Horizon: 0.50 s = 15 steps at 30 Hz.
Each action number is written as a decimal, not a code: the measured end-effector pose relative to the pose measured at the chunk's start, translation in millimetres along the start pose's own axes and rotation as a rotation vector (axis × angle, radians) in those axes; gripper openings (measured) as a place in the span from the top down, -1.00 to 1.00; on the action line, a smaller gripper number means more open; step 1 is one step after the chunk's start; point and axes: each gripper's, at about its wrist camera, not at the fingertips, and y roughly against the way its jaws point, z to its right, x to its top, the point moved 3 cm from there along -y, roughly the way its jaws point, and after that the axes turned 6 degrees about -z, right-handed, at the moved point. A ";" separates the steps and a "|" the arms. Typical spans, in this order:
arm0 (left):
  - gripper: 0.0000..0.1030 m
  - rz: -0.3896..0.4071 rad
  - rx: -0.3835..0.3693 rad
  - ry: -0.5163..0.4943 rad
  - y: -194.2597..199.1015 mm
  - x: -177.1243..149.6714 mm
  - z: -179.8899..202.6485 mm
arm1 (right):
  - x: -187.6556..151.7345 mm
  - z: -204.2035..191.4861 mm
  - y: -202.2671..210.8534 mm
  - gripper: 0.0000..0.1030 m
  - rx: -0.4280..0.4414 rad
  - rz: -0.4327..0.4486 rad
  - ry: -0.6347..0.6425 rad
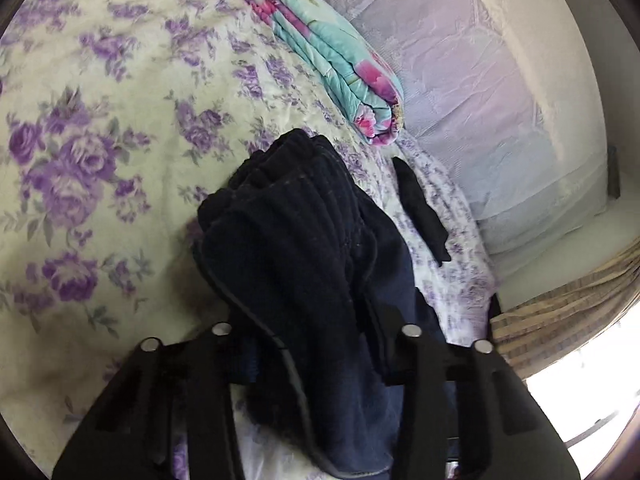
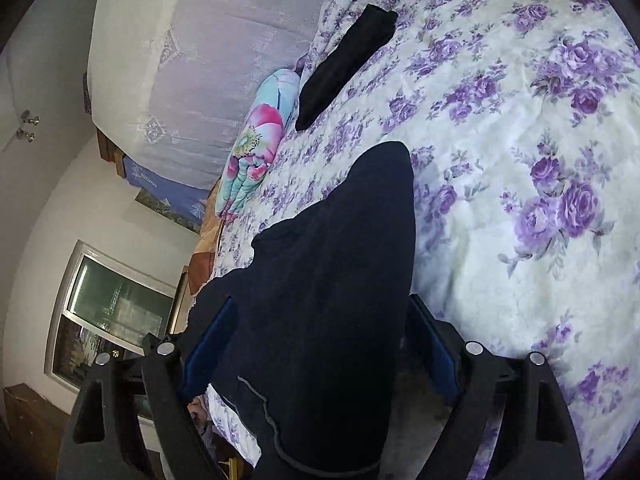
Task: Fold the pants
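The pants (image 1: 288, 220) are dark navy, ribbed, and bunched into a thick wad on the purple-flowered bedspread (image 1: 100, 120). My left gripper (image 1: 316, 320) is shut on that wad, and the cloth hides its pads. In the right wrist view another stretch of the pants (image 2: 340, 260) runs up from the bottom edge between the fingers of my right gripper (image 2: 322, 300). That gripper stands open: its blue pads (image 2: 430, 340) sit wide on either side of the cloth, with a gap on the right side.
A small black garment (image 2: 348, 64) lies further up the bedspread (image 2: 520, 120). A folded teal and pink quilt (image 2: 256, 140) rests against a pale lavender draped cloth (image 2: 208, 60). A window (image 2: 116, 312) is at the lower left; striped fabric (image 1: 560, 320) hangs beside the bed.
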 end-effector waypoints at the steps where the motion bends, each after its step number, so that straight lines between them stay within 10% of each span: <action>1: 0.34 0.000 0.002 -0.010 1.7 -1.3 1.1 | 0.2 -0.1 0.4 -0.66 0.001 0.002 0.002; 8: 0.36 0.041 0.056 -0.117 16.7 -3.9 32.7 | 2.1 -36.9 38.0 -0.68 -0.178 0.215 0.172; 15: 0.36 0.054 0.068 -0.116 22.6 -3.8 35.2 | -5.0 -129.4 -56.3 -0.68 -0.062 -0.071 0.424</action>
